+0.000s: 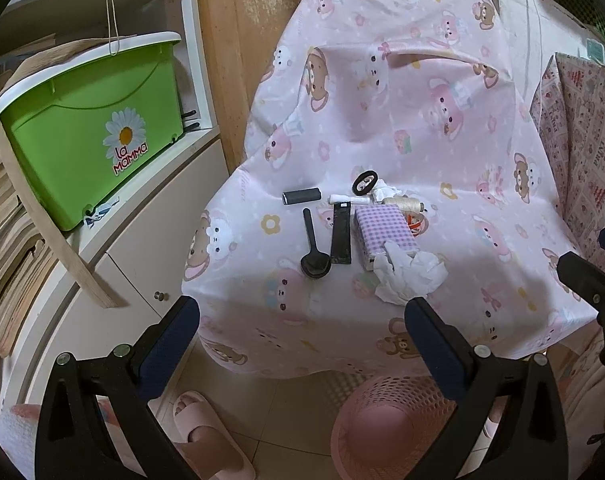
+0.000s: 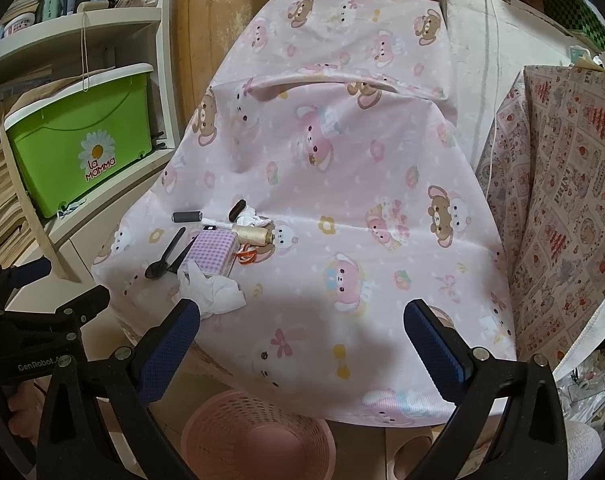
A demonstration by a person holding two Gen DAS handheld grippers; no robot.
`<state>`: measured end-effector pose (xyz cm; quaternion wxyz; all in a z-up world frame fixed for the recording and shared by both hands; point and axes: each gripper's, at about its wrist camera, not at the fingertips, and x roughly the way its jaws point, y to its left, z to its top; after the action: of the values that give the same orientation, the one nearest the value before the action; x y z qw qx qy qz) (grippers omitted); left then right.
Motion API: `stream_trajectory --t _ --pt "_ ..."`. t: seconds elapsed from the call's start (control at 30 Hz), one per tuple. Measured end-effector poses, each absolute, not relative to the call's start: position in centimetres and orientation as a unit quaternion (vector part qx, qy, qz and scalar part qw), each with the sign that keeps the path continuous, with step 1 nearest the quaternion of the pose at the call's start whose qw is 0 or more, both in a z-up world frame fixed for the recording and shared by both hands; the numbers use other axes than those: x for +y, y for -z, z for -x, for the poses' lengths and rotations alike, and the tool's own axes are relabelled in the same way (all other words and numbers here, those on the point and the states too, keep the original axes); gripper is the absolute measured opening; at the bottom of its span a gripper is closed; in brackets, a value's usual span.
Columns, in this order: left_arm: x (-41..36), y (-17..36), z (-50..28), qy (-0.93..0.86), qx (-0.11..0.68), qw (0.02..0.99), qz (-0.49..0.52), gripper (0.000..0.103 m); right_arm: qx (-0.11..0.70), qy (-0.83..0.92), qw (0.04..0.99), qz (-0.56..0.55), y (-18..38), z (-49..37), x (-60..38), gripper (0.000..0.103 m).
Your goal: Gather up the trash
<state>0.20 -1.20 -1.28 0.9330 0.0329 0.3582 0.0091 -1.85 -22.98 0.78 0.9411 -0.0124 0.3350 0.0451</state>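
A crumpled white tissue (image 1: 408, 274) lies on the pink cartoon tablecloth (image 1: 382, 120), against a purple checked box (image 1: 386, 234); it also shows in the right wrist view (image 2: 214, 290). A black plastic spoon (image 1: 312, 256), a black flat strip (image 1: 341, 236), a dark cylinder (image 1: 301, 197), a black ring (image 1: 364, 183), a white tube (image 1: 348, 200) and a cream thread spool (image 1: 402, 204) lie close by. My left gripper (image 1: 302, 320) is open, just short of the table's front edge. My right gripper (image 2: 302, 322) is open above the cloth, right of the tissue.
A pink mesh waste basket (image 1: 386, 420) stands on the floor under the table's front edge, also in the right wrist view (image 2: 258, 432). A green storage box (image 1: 90, 128) sits on a white cabinet at left. A patterned cloth (image 2: 562, 200) covers furniture at right. A slippered foot (image 1: 206, 436) is below.
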Motion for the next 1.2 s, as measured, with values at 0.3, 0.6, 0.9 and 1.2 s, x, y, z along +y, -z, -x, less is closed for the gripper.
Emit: stream_trajectory --t 0.3,0.6,0.9,1.2 --pt "-0.6 2.4 -1.4 -0.011 0.377 0.926 -0.007 0.102 0.333 -0.042 0.942 0.011 -0.5 1.6 -23.1 0.103" --pt "-0.4 2.3 -1.2 -0.010 0.377 0.926 -0.001 0.102 0.335 -0.036 0.941 0.012 -0.3 1.4 -23.3 0.103" --pt "-0.5 2.3 -1.1 -0.008 0.378 0.926 -0.002 0.102 0.344 -0.037 0.938 0.020 0.3 1.4 -23.3 0.103" --pt "-0.2 2.3 -1.3 -0.010 0.383 0.924 0.000 0.102 0.362 -0.045 0.931 0.020 1.1 1.0 -22.8 0.103"
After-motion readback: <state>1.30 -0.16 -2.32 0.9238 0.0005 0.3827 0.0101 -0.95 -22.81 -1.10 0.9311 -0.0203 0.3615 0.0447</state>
